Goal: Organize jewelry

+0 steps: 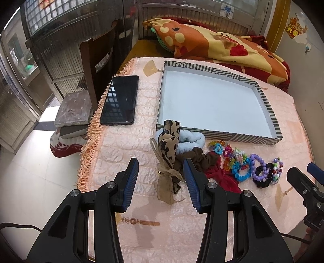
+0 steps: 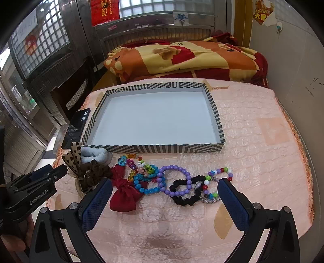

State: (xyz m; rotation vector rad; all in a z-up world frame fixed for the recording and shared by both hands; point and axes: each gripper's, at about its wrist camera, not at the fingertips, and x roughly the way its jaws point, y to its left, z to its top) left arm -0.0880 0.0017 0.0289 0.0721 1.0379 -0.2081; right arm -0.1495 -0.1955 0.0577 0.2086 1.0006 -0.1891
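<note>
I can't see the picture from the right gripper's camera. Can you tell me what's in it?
The right gripper hangs open above a row of hair ties and bead bracelets on a pink tablecloth: a red bow, a purple bead bracelet and a black scrunchie. Behind them lies an empty striped tray. The left gripper shows at the left edge.

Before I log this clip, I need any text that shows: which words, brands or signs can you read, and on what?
"GenRobot.AI": white lettering on the black body of the left gripper, seen from the right wrist.
Red poster on the door: gold characters, too blurred to read.
Wall decoration: red characters, too blurred to read.
Door sticker: a blue pattern, no legible words.
</note>
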